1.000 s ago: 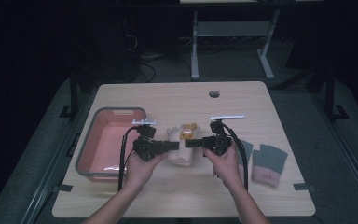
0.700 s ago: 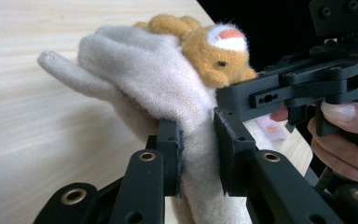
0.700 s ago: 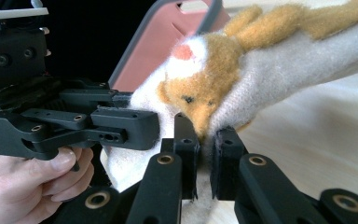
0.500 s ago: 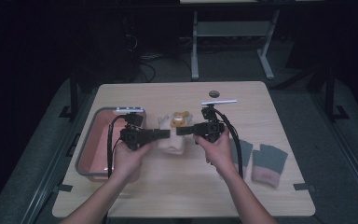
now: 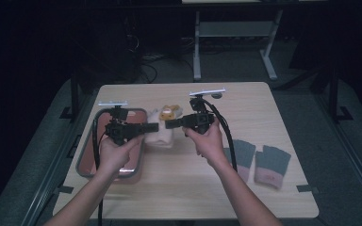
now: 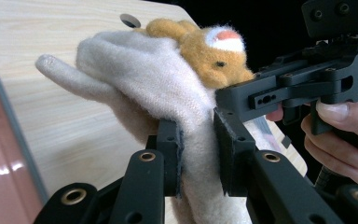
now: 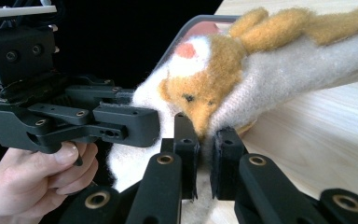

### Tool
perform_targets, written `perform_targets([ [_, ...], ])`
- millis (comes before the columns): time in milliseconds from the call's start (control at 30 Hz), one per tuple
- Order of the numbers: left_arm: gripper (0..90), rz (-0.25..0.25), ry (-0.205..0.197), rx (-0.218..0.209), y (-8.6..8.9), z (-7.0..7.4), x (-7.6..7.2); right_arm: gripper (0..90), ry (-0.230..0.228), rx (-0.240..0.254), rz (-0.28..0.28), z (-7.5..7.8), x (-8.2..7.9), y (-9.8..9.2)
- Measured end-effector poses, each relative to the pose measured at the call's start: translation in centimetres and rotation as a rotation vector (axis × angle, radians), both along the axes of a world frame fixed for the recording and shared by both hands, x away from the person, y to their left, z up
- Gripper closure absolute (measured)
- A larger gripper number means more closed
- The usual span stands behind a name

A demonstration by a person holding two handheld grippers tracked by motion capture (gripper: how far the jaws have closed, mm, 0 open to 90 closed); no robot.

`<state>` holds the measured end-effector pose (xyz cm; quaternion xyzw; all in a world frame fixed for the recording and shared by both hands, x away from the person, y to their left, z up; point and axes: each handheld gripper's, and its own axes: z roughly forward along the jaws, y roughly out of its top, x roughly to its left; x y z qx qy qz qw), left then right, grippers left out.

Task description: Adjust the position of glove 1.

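While no brand, label or writing can be read on anything before me, the plush face sewn on the cream mitten (image 5: pixel 162 134) shows clearly: orange fur, a white muzzle patch and a pink nose. I hold the mitten between my two tools, lifted off the worktop (image 5: pixel 264 108) near its middle, just right of the pink tray (image 5: pixel 87 165). My left tool (image 5: pixel 152 127) is clamped on the mitten's cream cuff; in the left gripper view (image 6: pixel 196 154) the cloth is squeezed thin between its pads. My right tool (image 5: pixel 170 124) is clamped on the same mitten from the other side; in the right gripper view (image 7: pixel 204 154) its pads pinch the knit just below the plush face. Both tools lie roughly level, pointing inward at each other, tips nearly meeting over the mitten. My left hand (image 5: pixel 113 153) and my right hand (image 5: pixel 210 141) wrap the grips from below, forearms coming up from the near edge. Two grey gloves (image 5: pixel 257 160) with pink cuffs lie flat on the worktop to my right, well apart from the mitten.
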<state>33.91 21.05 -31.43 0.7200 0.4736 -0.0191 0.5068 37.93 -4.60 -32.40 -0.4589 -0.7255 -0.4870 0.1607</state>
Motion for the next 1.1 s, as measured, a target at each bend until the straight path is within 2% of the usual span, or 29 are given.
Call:
perform_targets([
  [300,73.0,0.026,-0.016,-0.006,2.7,1.4,-0.1,83.0,-0.013,0.01,0.036,1.5,0.8,2.7],
  [500,73.0,0.038,-0.008,-0.015,4.7,1.9,0.0,83.0,-0.024,0.004,0.064,2.2,1.2,4.7],
  [767,73.0,0.071,0.005,-0.017,7.3,1.7,-0.1,83.0,-0.009,0.005,0.1,2.2,2.0,7.5],
  [1100,72.9,0.101,0.027,-0.004,9.7,1.2,-0.1,82.9,0.0,-0.003,0.136,1.5,2.7,10.2],
])
